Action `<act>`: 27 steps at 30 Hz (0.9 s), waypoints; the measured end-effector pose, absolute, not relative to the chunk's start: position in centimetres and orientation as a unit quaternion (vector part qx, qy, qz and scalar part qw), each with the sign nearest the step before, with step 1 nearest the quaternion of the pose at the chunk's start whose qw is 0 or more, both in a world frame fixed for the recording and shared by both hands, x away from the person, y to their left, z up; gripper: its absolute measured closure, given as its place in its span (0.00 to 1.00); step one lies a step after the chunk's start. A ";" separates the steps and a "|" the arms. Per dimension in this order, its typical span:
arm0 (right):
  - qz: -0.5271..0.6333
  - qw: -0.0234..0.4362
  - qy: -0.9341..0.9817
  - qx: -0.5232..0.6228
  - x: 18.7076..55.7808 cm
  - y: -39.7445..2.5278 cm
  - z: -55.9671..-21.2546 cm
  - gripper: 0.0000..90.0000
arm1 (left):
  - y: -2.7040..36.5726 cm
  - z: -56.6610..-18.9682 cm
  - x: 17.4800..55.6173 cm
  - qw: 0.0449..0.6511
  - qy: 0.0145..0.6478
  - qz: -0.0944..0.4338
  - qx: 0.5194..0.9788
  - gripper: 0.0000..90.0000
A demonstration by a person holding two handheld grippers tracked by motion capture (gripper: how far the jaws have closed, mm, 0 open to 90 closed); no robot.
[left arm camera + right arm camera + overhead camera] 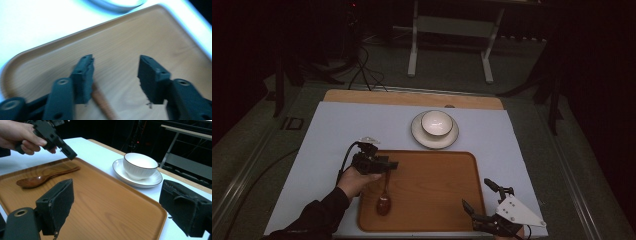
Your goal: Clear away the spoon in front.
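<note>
A brown wooden spoon (384, 197) (42, 178) lies on the left part of the wooden tray (437, 200) (107, 205), bowl end toward the near edge. My left gripper (389, 164) (115, 72) hovers open just above the spoon's handle (102, 105), which passes under its left jaw. A white bowl (436, 123) (140, 165) sits on a white plate (435, 135) (150, 180) beyond the tray. My right gripper (479, 195) (117, 202) stands open at the tray's near right corner, holding nothing.
The tray rests on a pale blue mat (332, 135) over a wooden tabletop (412, 98). A metal frame stand (452, 40) and cables (362, 70) are on the floor behind the table. The tray's middle and right are bare.
</note>
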State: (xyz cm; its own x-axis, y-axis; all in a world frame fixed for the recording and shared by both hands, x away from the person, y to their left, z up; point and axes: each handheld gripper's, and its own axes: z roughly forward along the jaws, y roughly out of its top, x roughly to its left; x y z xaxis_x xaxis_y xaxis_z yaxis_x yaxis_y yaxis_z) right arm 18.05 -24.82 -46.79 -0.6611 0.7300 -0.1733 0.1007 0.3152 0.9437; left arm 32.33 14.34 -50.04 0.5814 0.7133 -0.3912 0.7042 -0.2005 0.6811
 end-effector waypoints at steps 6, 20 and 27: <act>0.516 0.304 0.751 0.276 18.1 -24.8 -46.8 0.14 | 14.4 -49.0 31.5 0.470 0.414 0.000 0.779 0.20; 0.519 0.303 0.749 0.279 18.1 -24.9 -46.8 0.13 | 17.0 -47.5 30.5 0.521 0.405 0.031 0.751 0.00; 0.522 0.304 0.746 0.281 18.1 -25.0 -46.8 0.13 | 17.7 -47.2 28.8 0.517 0.388 0.057 0.761 0.00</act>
State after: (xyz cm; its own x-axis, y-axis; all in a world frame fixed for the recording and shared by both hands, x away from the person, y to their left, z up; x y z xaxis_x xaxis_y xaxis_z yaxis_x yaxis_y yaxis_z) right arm 18.07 -24.99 -46.76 -0.6575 0.7361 -0.1607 0.1010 0.2975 0.9494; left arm 28.78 17.70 -47.22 0.6929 0.6490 -0.3141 0.5306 -0.1640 0.8316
